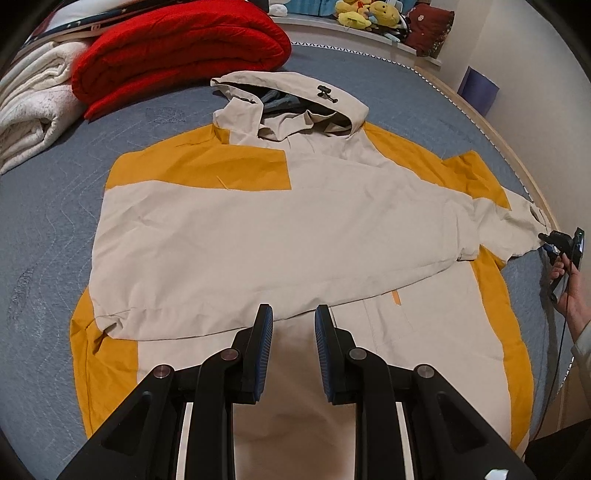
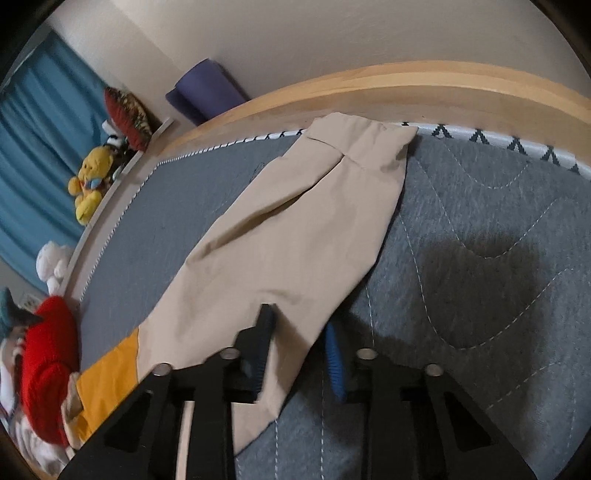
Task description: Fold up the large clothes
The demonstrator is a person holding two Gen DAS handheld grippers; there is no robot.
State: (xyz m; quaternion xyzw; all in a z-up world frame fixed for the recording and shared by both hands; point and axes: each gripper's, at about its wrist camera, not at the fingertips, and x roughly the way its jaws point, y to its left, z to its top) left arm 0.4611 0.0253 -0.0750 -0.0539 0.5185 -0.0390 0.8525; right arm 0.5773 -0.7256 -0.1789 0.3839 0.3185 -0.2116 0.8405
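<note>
A beige and yellow hooded jacket lies flat on the grey-blue bed, hood at the far end, one sleeve folded across the body. My left gripper is open and empty, hovering above the jacket's lower front. The jacket's other sleeve stretches toward the wooden bed edge. My right gripper has its jaws apart with the sleeve's edge lying between them; it also shows in the left wrist view at the sleeve's side, held by a hand.
A folded red quilt and a white blanket lie at the bed's far left. Plush toys sit on a ledge behind. A purple mat leans against the wall. A blue curtain hangs at left.
</note>
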